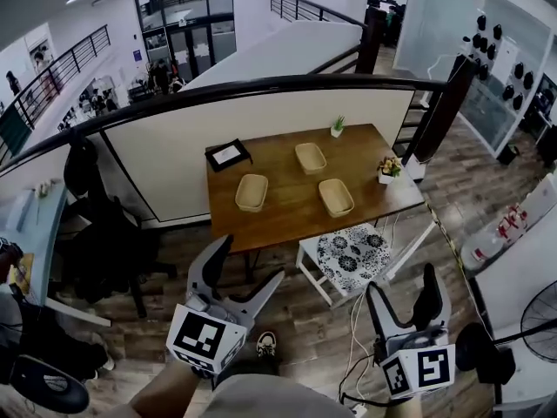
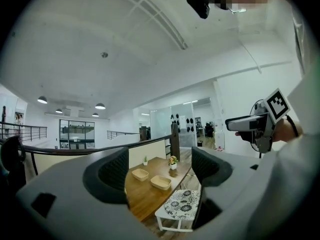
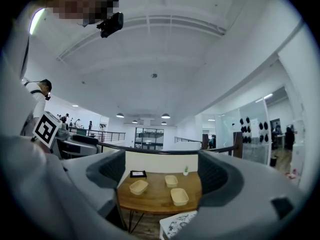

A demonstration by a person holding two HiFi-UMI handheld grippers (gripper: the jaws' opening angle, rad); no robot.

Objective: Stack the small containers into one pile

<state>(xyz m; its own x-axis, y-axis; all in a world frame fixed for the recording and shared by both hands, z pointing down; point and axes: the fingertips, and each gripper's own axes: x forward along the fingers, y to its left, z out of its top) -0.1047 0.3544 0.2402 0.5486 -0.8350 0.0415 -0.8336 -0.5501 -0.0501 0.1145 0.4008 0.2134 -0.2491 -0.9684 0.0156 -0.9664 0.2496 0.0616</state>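
Three small beige containers lie apart on the wooden table point(image 1: 278, 220): one at the left point(image 1: 251, 192), one at the back point(image 1: 311, 158), one at the right point(image 1: 336, 197). My left gripper point(image 1: 248, 264) is open and empty, held well short of the table's near edge. My right gripper point(image 1: 400, 281) is open and empty too, lower right, over the floor. The left gripper view shows two containers point(image 2: 140, 174) point(image 2: 161, 182) far off between its jaws. Through the right gripper point(image 3: 161, 176) all three show: left point(image 3: 138, 186), back point(image 3: 171, 180), right point(image 3: 179, 196).
On the table are a black framed card point(image 1: 228, 154), a small green plant point(image 1: 337, 127) and a flower pot point(image 1: 388, 170). A floral stool point(image 1: 352, 255) stands at the table's near right. A curved railing point(image 1: 261, 85) backs the table. A dark chair with clothes point(image 1: 104, 242) stands left.
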